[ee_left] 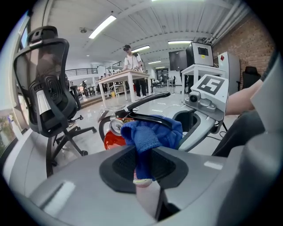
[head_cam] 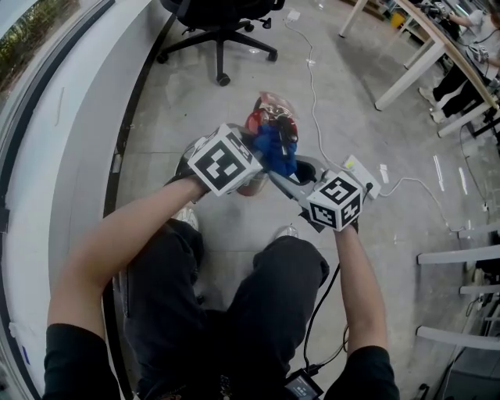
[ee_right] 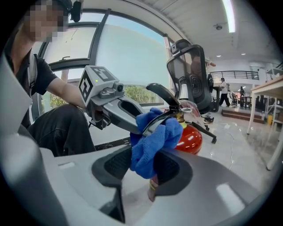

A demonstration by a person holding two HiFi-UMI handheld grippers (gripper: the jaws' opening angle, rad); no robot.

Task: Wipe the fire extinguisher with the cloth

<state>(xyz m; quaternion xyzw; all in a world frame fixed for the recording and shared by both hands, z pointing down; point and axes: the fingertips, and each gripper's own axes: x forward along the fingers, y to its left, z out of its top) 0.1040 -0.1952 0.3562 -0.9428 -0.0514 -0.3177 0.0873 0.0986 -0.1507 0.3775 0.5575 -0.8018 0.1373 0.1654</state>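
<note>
A red fire extinguisher (head_cam: 252, 123) stands on the floor in front of the person's knees, with its black lever (ee_left: 146, 100) on top. A blue cloth (head_cam: 277, 148) is draped over the lever and valve. My left gripper (ee_left: 143, 165) comes in from the left, shut on a hanging fold of the cloth (ee_left: 150, 132). From the right comes my right gripper (ee_right: 146, 165). Its jaws stand apart around another fold of the cloth (ee_right: 154, 141), with dark pad showing on both sides. The red body (ee_right: 190, 137) shows just behind the cloth.
A black office chair (head_cam: 223, 23) stands beyond the extinguisher. A white cable (head_cam: 312, 70) runs across the floor to a power strip (head_cam: 363, 173) at the right. White tables (head_cam: 406, 70) stand at the far right, a curved window ledge (head_cam: 70, 156) at the left.
</note>
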